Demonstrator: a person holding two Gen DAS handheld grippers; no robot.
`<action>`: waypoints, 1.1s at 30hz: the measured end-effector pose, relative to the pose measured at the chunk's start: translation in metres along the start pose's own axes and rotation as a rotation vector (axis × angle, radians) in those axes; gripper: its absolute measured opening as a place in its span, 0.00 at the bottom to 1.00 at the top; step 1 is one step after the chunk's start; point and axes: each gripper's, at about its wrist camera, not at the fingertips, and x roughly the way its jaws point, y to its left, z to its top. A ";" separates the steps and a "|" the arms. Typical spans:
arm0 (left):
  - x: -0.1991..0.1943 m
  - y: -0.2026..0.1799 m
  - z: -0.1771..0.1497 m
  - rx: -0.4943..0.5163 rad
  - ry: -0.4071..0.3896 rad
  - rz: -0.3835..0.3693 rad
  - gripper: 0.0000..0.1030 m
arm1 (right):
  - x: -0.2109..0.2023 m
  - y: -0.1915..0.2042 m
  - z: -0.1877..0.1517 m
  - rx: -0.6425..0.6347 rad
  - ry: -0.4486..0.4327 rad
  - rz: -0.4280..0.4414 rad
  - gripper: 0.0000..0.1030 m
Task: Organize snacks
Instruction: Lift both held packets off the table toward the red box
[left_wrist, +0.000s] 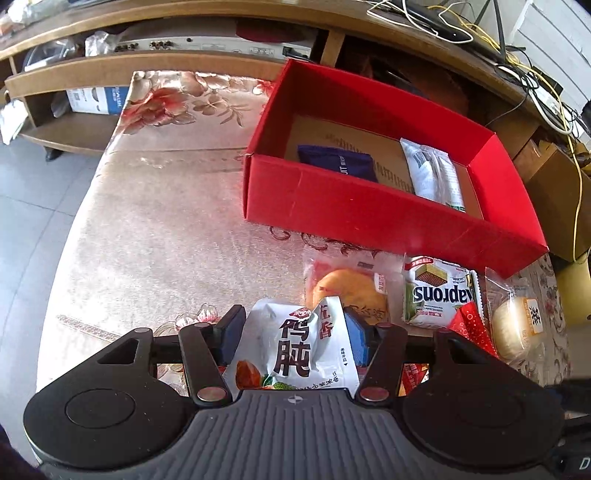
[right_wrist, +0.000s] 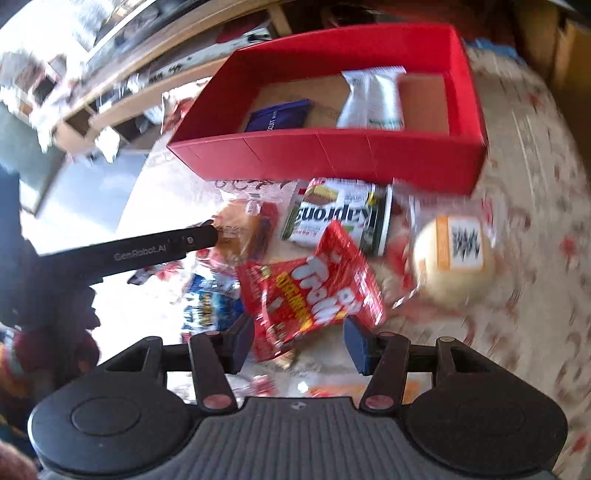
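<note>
Here, left wrist view: your left tool (left_wrist: 293, 338) is pinching the white crinkled snack pouch with black Chinese characters (left_wrist: 295, 350) between its blue pads, the pouch raised toward the camera over the floral-cloth desk (left_wrist: 166, 221). Judgement: carry it forward and right, clear the near wall of the red cardboard box (left_wrist: 369, 218) before you lower, and let go only once the pouch is well inside. Aim for the bare brown floor between the two packs already in there: a dark blue packet (left_wrist: 338, 162) on the left, a white-and-green wrapped pack (left_wrist: 432, 170) on the right.

Right wrist view, blurred: your right tool (right_wrist: 299, 338) has its jaws spread, with the red glossy snack bag with white lettering (right_wrist: 314, 284) lying just ahead between them; whether the pads touch it, you cannot tell. Close on the bag's middle, not its loose edge. The red box sits beyond, holding the same two packs.
</note>
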 end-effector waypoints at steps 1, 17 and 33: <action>0.000 0.000 0.000 -0.005 0.002 -0.002 0.62 | 0.003 -0.003 -0.001 0.042 0.005 0.016 0.50; 0.002 0.005 -0.003 0.003 -0.002 0.012 0.65 | 0.050 0.022 0.028 0.048 -0.028 -0.131 0.57; 0.012 0.020 -0.003 -0.071 0.010 0.027 0.91 | 0.052 0.029 0.019 -0.109 -0.031 -0.211 0.66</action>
